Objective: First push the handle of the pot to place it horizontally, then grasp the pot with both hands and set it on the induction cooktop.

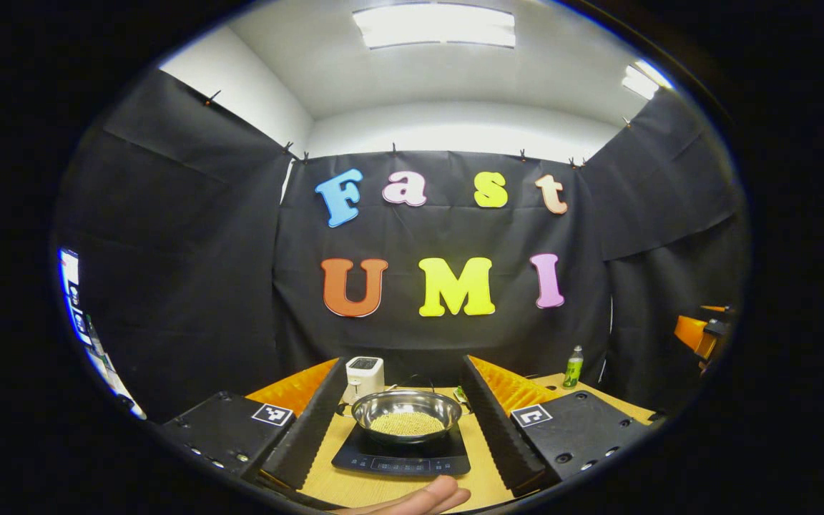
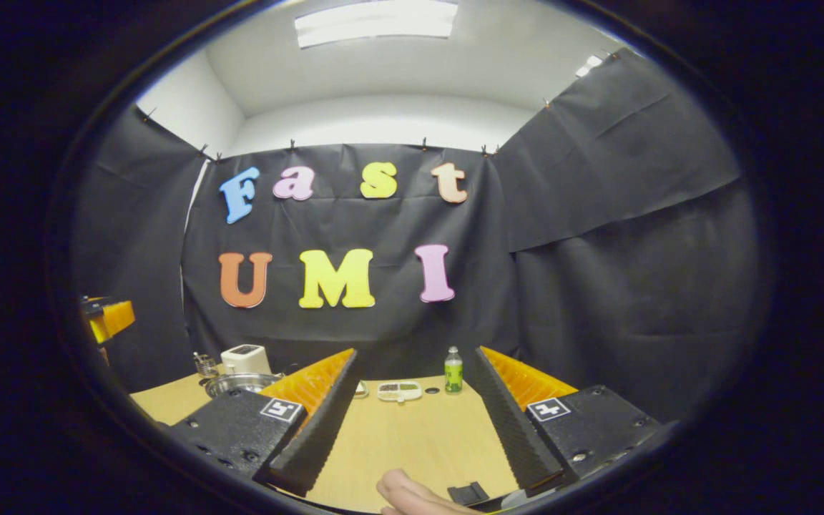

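Pot [image 1: 406, 415] sitting on cooktop [image 1: 403, 455] already, centred on the plate, so set-down looks done, judging by how things lie. Steel bowl shape, small side handles at rim; filled w/ pale yellowish grains, maybe beans, level layer across bottom, nothing spilled nearby. Wire bail handle seems down behind the rim, hard to tell for sure.

Left gripper [image 1: 403, 400] wide open, nothing held, fingers framing pot from well back, not touching it; prob. backed off after release, only a guess. Part of a hand [image 1: 419, 498] at bottom edge of left gripper view.

Right gripper [image 2: 412, 397] also spread wide, empty, pointing at bare table [image 2: 412, 436] right of the pot; pot [image 2: 239, 384] seen off to its left, behind left finger. Aimed away, so likely no further job on pot.

Beyond: white box appliance [image 1: 363, 375] just behind pot, green bottle [image 2: 453, 370] upright at table's far edge, small divided tray [image 2: 399, 390] beside it w/ dark bits in the wells, too small to name. Tiny jar-like thing [image 2: 206, 365] near appliance, contents unclear.
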{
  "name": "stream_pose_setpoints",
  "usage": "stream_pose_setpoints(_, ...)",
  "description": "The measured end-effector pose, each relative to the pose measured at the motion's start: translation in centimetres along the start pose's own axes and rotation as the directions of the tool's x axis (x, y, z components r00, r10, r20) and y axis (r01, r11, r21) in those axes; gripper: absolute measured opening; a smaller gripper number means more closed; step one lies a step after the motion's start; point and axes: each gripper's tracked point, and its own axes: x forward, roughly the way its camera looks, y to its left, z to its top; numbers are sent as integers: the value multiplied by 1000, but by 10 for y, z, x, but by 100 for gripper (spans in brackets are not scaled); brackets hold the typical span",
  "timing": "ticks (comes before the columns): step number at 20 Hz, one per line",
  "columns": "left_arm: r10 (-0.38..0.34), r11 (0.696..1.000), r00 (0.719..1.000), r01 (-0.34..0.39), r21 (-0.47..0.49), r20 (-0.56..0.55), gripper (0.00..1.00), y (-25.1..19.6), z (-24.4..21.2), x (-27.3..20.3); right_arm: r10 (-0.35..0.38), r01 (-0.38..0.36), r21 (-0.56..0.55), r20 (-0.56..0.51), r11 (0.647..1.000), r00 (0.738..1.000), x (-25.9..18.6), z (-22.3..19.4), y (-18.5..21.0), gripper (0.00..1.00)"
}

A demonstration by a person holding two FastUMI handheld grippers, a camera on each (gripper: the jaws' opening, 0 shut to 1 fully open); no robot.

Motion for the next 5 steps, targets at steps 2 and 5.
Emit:
stream_pose_setpoints(2, -14, 999, 1000, 14, 35, -9, 95, -6, -4, -3, -8, 8, -21, 9, 1000, 1000, -4, 2, -3, 97)
stream_pose_setpoints(5, 12, 999, 1000, -12, 39, 0, 96, -4, 1, -4, 14, -14, -23, 25, 1000, 1000, -11, 6, 7, 97)
